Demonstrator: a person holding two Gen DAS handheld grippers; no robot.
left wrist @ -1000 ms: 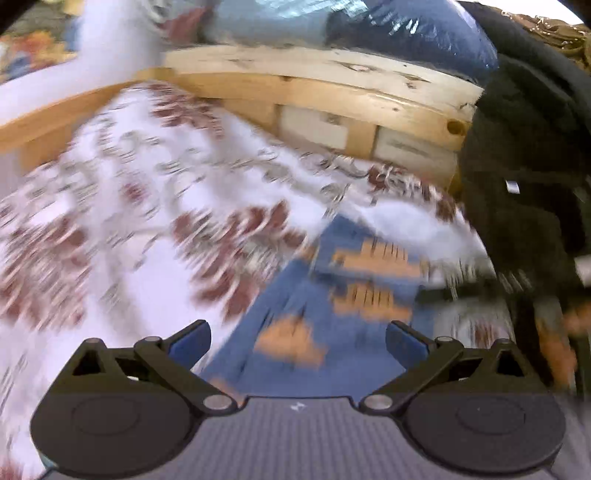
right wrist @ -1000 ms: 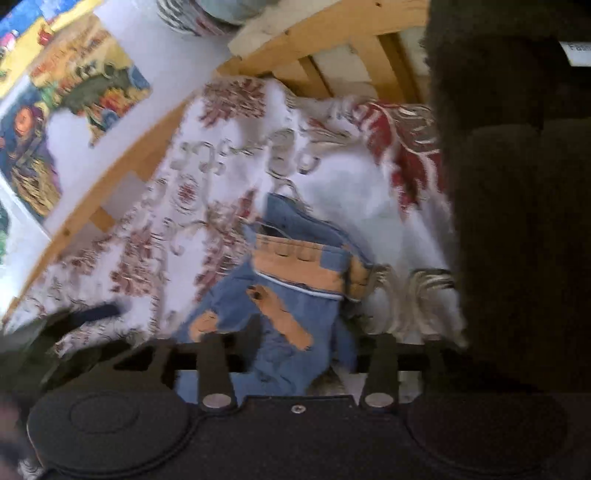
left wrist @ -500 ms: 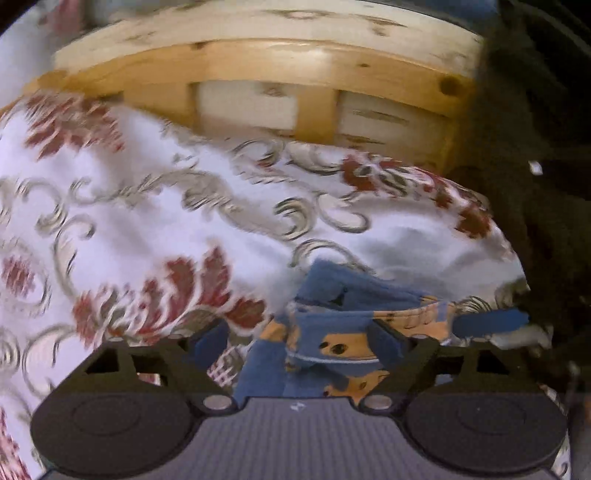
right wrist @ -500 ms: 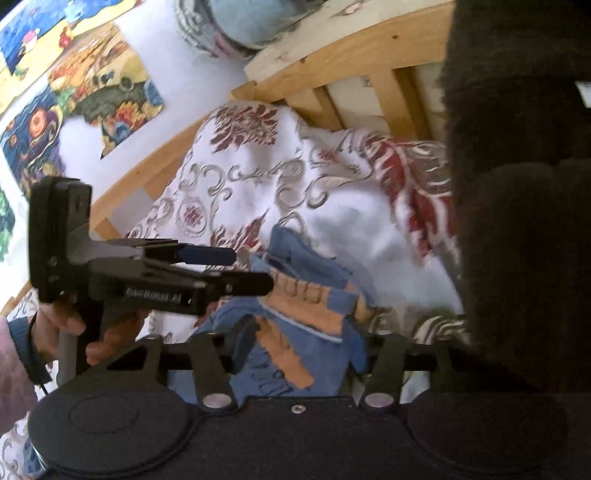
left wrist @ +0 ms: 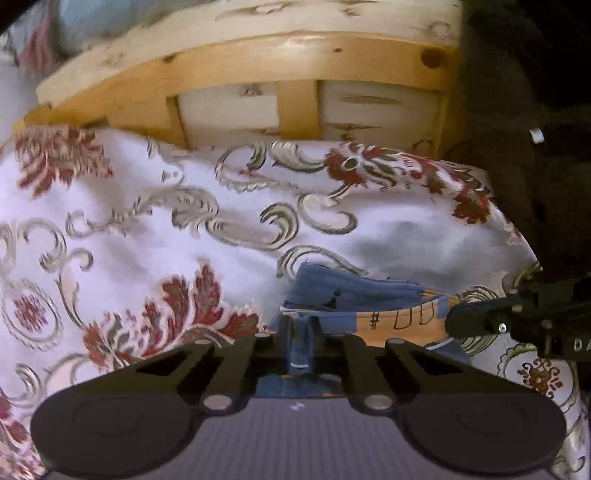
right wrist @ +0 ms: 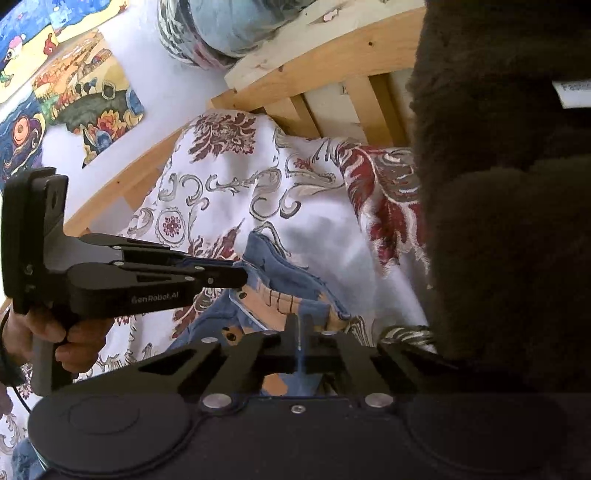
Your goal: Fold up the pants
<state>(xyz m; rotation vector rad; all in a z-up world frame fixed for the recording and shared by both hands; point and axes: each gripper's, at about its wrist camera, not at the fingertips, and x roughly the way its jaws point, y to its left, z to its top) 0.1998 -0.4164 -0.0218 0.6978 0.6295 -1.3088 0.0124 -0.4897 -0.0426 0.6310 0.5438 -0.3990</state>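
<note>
Small blue denim pants [left wrist: 351,291] with orange patches lie bunched on the floral bedspread [left wrist: 147,229], near its far right corner. My left gripper [left wrist: 300,347] is shut on a fold of the blue cloth at the pants' near edge. In the right wrist view the same pants [right wrist: 288,284] show their orange waistband, and my right gripper [right wrist: 301,341] is shut on the cloth beside it. The left gripper [right wrist: 236,275] reaches in from the left there, held by a hand [right wrist: 55,332]. The right gripper's tip [left wrist: 458,321] enters the left wrist view from the right.
A wooden bed frame [left wrist: 295,99] rises behind the bedspread. A dark fuzzy garment [right wrist: 498,221] hangs along the right side, close to the pants. Colourful pictures [right wrist: 74,92] hang on the white wall at left. Bundled bedding [right wrist: 221,29] rests on top of the frame.
Both grippers were open a second ago and have come down onto the pants and shut on the cloth. The left gripper moved toward the far right corner of the bed.
</note>
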